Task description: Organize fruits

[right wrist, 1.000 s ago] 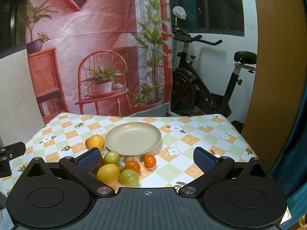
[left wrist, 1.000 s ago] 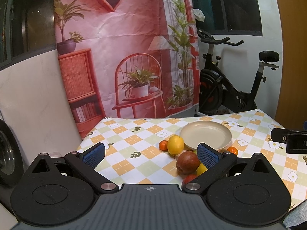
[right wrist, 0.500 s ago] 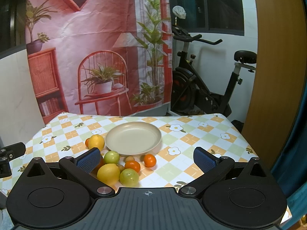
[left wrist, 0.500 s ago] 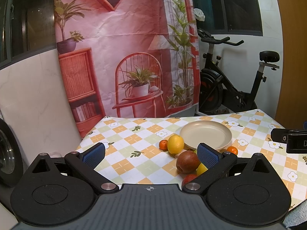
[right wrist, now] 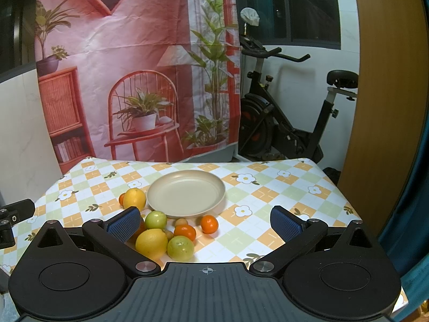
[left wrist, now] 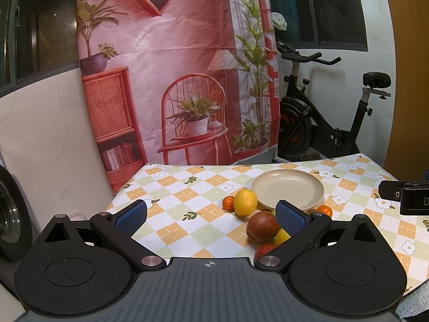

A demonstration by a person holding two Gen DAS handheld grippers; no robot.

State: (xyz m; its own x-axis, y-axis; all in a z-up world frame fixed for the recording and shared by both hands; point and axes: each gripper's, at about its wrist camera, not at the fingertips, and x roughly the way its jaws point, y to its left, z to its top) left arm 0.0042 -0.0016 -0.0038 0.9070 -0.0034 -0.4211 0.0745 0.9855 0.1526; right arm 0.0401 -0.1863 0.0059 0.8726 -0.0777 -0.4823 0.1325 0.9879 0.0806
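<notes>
An empty beige plate (right wrist: 185, 196) (left wrist: 288, 189) sits mid-table on the checked cloth. Several fruits lie beside its near-left rim: a yellow lemon (right wrist: 151, 243), two green fruits (right wrist: 180, 247) (right wrist: 155, 219), small oranges (right wrist: 209, 224) (right wrist: 185, 232), and a yellow-orange fruit (right wrist: 134, 198) (left wrist: 245, 202). In the left wrist view a red apple (left wrist: 262, 226) lies by the right finger. My right gripper (right wrist: 205, 221) stands open above the near table edge, nothing between its fingers. My left gripper (left wrist: 210, 216) is open too, left of the fruit pile.
The flowered tablecloth (right wrist: 268, 187) covers the table. A printed pink backdrop (right wrist: 134, 67) hangs behind it. An exercise bike (right wrist: 289, 123) stands at the back right, a wooden panel (right wrist: 386, 107) on the right. The other gripper's black body (left wrist: 405, 196) shows at the right edge.
</notes>
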